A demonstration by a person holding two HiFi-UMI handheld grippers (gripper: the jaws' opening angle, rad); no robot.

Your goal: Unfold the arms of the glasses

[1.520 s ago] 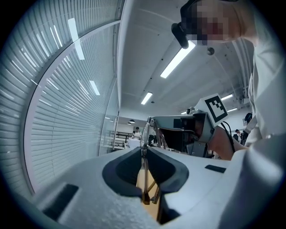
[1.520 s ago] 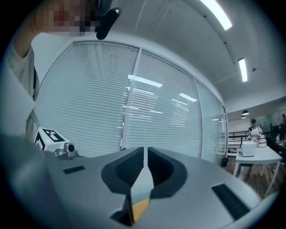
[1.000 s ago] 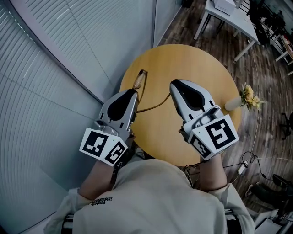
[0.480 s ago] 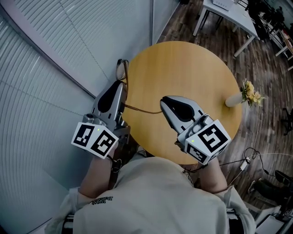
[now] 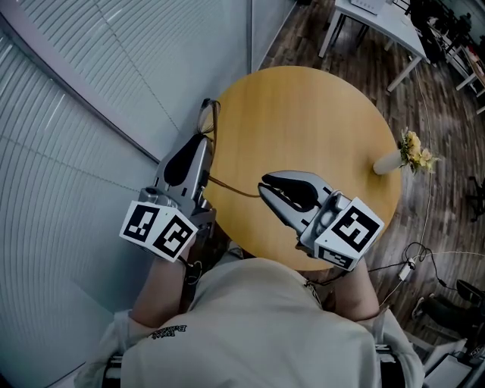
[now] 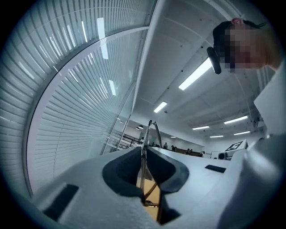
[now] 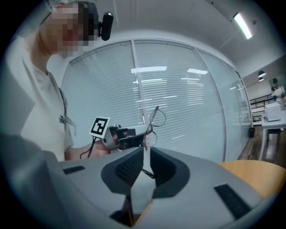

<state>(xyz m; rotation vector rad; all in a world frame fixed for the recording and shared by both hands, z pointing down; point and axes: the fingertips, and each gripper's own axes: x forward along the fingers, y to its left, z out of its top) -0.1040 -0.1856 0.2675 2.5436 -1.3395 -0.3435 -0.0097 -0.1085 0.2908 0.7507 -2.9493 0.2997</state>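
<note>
The thin metal glasses (image 5: 206, 114) are held upright at the left edge of the round wooden table (image 5: 326, 114). My left gripper (image 5: 201, 141) is shut on their front frame. In the left gripper view the rim (image 6: 152, 129) rises out of the shut left gripper (image 6: 144, 151). One brown arm (image 5: 231, 187) stretches away from the frame to my right gripper (image 5: 264, 186), which is shut on its end. The right gripper view shows that arm passing between the narrow jaws of the right gripper (image 7: 146, 153), with the glasses (image 7: 154, 117) beyond. The other arm is hard to make out.
A small white vase with yellow flowers (image 5: 405, 155) stands at the table's right edge. A wall of glass and blinds (image 5: 91, 98) runs close along the left. A white desk (image 5: 375, 23) stands on the wood floor beyond the table.
The left gripper carried the glasses leftward to the table's edge, then held still. The right gripper moved nearer and lower and rolled, so the arm now spans a wider gap.
</note>
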